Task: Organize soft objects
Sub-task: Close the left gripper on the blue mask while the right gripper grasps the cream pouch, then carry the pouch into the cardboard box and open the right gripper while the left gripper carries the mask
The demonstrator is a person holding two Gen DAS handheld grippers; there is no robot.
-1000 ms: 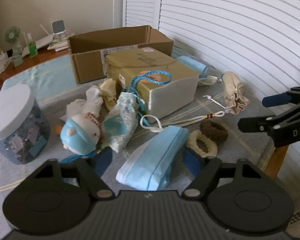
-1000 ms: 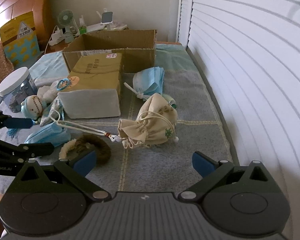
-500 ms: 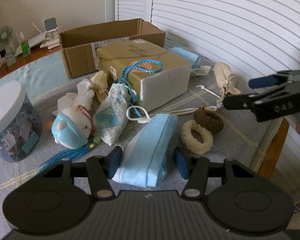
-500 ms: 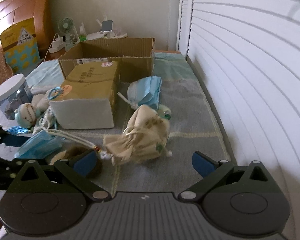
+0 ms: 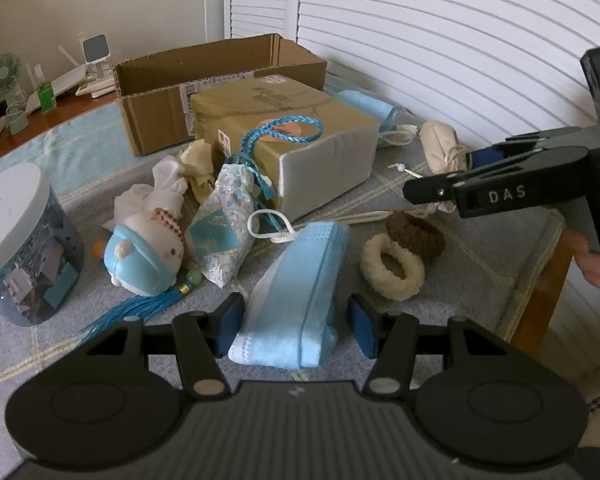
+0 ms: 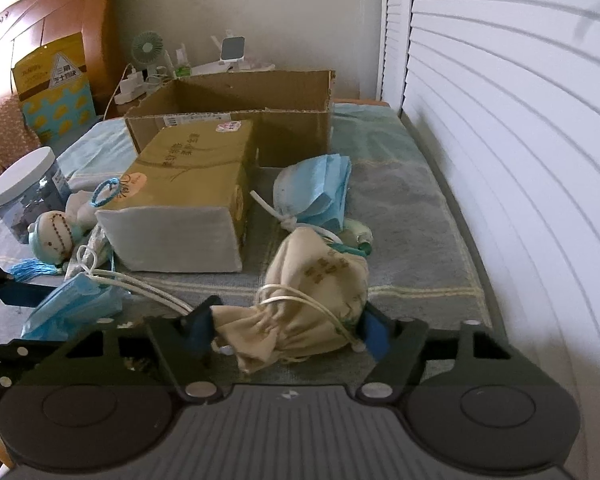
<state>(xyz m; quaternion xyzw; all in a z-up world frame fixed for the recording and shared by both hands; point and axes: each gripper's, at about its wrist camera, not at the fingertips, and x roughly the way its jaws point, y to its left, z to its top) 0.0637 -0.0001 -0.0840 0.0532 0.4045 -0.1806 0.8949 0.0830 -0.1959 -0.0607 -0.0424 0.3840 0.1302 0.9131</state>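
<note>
At the bottom centre of the left wrist view, my left gripper (image 5: 296, 330) had its blue pads apart on either side of the folded blue face mask (image 5: 296, 292), not visibly pressing it. Just right of the mask lay a cream scrunchie (image 5: 392, 266) touching a brown scrunchie (image 5: 416, 234). Left of centre sat the blue plush toy (image 5: 144, 254), with a white-lidded jar (image 5: 18, 240) at the left edge and the open cardboard box (image 5: 220, 88) in the upper middle.

At the bottom centre of the right wrist view, my right gripper (image 6: 290, 330) straddled the cream drawstring pouch (image 6: 312, 300), pads apart and right at its sides. A second blue mask (image 6: 316, 190) lay above it, mid-frame.
</note>
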